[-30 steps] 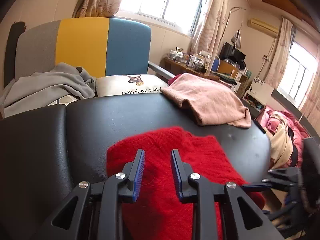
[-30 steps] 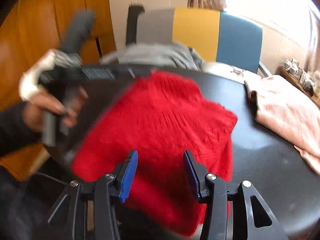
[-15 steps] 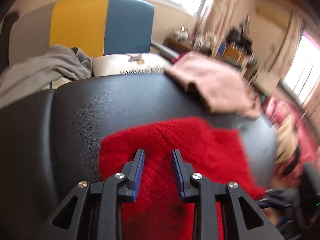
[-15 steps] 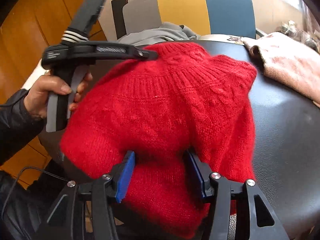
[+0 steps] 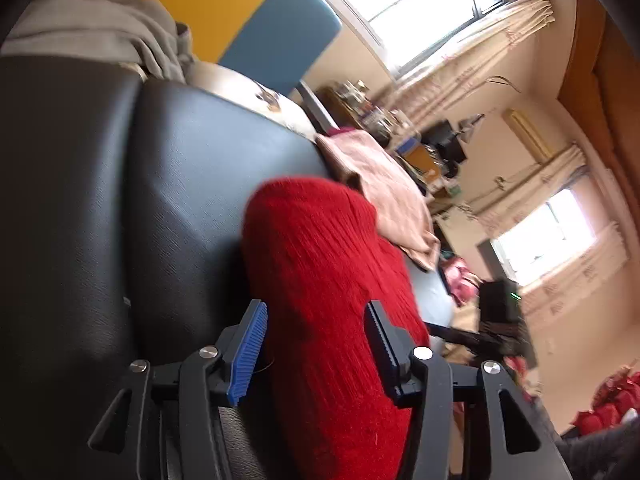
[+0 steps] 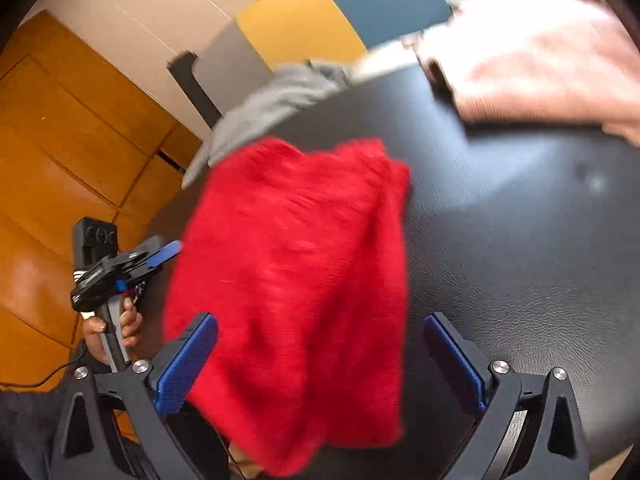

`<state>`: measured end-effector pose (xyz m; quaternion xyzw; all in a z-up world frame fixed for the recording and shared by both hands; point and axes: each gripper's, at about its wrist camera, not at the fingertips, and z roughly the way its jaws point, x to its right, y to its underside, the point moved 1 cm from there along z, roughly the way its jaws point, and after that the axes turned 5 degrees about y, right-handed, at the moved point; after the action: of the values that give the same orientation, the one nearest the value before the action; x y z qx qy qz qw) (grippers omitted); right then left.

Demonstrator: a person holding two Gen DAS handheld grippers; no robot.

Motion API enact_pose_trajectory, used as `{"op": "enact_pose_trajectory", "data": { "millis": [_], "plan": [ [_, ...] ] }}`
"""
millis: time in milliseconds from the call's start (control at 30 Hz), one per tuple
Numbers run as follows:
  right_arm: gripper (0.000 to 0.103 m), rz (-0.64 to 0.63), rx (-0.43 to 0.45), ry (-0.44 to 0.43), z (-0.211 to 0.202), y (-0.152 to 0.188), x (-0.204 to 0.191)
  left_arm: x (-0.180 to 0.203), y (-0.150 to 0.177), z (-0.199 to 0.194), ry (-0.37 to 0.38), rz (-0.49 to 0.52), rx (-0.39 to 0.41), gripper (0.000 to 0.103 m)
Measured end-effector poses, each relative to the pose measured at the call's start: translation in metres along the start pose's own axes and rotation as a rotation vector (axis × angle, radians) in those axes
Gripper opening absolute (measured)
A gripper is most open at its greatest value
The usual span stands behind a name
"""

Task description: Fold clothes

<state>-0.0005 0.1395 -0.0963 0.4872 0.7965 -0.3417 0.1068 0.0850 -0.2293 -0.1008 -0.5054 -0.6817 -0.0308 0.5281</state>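
Observation:
A red knitted sweater [image 6: 296, 272] lies folded on the black padded table [image 6: 500, 220], its near edge hanging over the table's front. It also shows in the left wrist view [image 5: 320, 280], bunched between the fingers. My left gripper [image 5: 316, 336] is open, its jaws astride the sweater without pinching it, and it is rolled sideways. My right gripper [image 6: 320, 356] is wide open above the sweater's near part. The left gripper also shows in the right wrist view [image 6: 160, 256], held at the sweater's left edge.
A folded pink garment [image 6: 540, 60] lies at the table's far right, also in the left wrist view [image 5: 380, 184]. A grey garment [image 5: 100, 36] lies on a grey, yellow and blue chair [image 5: 248, 12] behind the table. Wooden cabinets [image 6: 60, 140] stand left.
Both grippers have opened wider and drawn back off the sweater. The left gripper has rolled sideways and dropped to the sweater's left edge. The sweater now lies more compact on the table.

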Motion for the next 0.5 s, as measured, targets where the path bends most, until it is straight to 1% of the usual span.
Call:
{"op": "enact_pose_trajectory", "data": {
  "millis": [33, 100, 133, 167, 200, 233, 333, 400, 433, 467, 500],
  "plan": [
    [0.103, 0.010, -0.025, -0.009, 0.012, -0.007, 0.006, -0.001, 0.001, 0.004, 0.026, -0.001, -0.012, 0.054],
    [0.103, 0.015, -0.068, -0.043, 0.033, -0.019, 0.013, -0.002, 0.001, 0.013, 0.084, -0.010, -0.030, 0.062],
    [0.103, 0.011, -0.077, -0.070, 0.041, -0.024, 0.013, -0.003, 0.000, 0.018, 0.102, -0.013, -0.031, 0.065],
    [0.103, 0.006, -0.080, -0.110, 0.045, -0.028, 0.010, -0.004, -0.002, 0.022, 0.121, -0.016, -0.031, 0.068],
    [0.103, 0.011, -0.105, -0.186, 0.054, -0.034, 0.007, -0.006, -0.003, 0.026, 0.139, -0.014, -0.029, 0.072],
    [0.103, 0.018, -0.130, -0.249, 0.063, -0.037, 0.005, -0.008, -0.005, 0.030, 0.144, -0.012, -0.026, 0.072],
    [0.103, 0.009, -0.139, -0.287, 0.078, -0.043, 0.000, -0.013, -0.009, 0.039, 0.156, -0.033, -0.009, 0.075],
    [0.103, 0.020, -0.127, -0.300, 0.078, -0.041, 0.001, -0.013, -0.010, 0.042, 0.173, -0.046, 0.004, 0.081],
    [0.103, 0.008, -0.114, -0.304, 0.077, -0.038, 0.000, -0.011, -0.010, 0.043, 0.166, -0.040, -0.002, 0.081],
    [0.103, -0.019, -0.106, -0.302, 0.076, -0.035, -0.002, -0.007, -0.012, 0.043, 0.138, -0.003, -0.027, 0.081],
    [0.103, -0.081, -0.108, -0.280, 0.076, -0.031, -0.008, -0.003, -0.014, 0.043, 0.106, 0.036, -0.053, 0.081]
  ]
}}
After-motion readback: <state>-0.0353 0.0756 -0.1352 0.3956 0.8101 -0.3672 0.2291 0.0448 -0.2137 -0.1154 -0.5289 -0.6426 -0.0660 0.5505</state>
